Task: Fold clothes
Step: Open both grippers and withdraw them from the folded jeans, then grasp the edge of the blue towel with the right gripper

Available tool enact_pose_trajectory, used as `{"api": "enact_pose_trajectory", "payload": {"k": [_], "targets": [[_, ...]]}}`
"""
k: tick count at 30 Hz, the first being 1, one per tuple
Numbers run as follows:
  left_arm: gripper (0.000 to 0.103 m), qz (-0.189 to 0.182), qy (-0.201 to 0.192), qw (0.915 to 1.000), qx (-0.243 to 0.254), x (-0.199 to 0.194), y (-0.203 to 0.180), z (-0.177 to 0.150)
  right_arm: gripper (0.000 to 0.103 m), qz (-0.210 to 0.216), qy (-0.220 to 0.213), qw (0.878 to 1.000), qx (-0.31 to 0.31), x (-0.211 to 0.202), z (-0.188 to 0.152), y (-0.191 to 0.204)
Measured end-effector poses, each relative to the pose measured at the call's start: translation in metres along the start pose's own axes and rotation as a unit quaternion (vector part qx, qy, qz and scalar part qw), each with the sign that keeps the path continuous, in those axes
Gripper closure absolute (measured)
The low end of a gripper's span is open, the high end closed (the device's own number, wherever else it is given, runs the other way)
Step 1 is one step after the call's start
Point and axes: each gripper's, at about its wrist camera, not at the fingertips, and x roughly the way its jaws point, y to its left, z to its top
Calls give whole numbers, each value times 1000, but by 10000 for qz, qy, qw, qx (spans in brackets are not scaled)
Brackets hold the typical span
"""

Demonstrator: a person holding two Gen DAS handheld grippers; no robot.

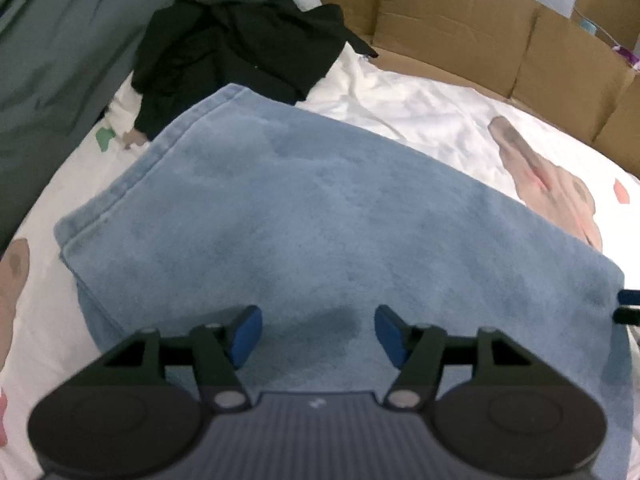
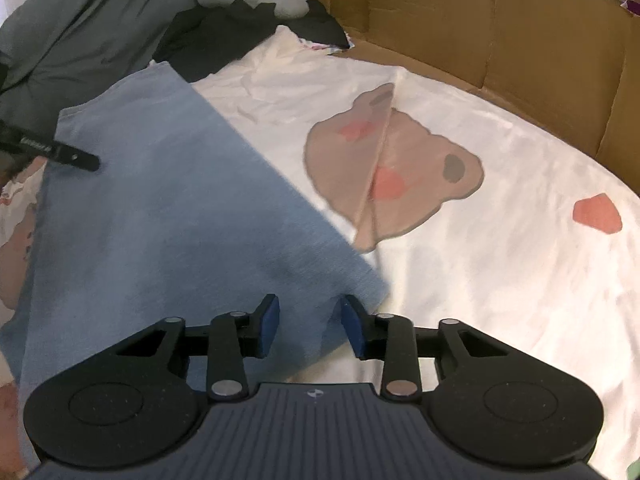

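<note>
Blue garment [image 1: 320, 216] lies flat on the white printed bedsheet [image 2: 500, 260], black clothing [image 1: 240, 48] heaped beyond it. Left claw [image 1: 318, 334] released, poised over the fabric. Right claw [image 2: 308, 326] parted above the garment's corner, apparently gripping nothing; blur obscures contact.

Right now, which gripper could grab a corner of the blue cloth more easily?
Probably the right gripper: a corner of the blue cloth lies between its open fingers. The left gripper hovers over the cloth's middle.
</note>
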Motion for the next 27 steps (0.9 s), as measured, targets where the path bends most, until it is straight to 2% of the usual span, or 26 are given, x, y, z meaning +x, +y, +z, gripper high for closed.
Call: {"api": "enact_pose_trajectory", "payload": {"k": [4,12,16,22,27], "targets": [[37,-72,2,9994,-345,-1,5,-1,67,-48,46,9999,-118,3,-3,3],[37,-104,41,9996,-271,-2,0,-4,67,189,275,9994,94,-13,-20,19],[37,-95,32,9996,-281,-5,-2,-1,67,310,393,9987,-33,-19,-25,32],[37,-146,-84,9995,-271,-14,-6,0,67,407,447,9963,-607,-31,-37,62],[37,-99,-99,9997,-222,-14,-7,1,69,463,442,9889,-1343,-40,-52,93]]}}
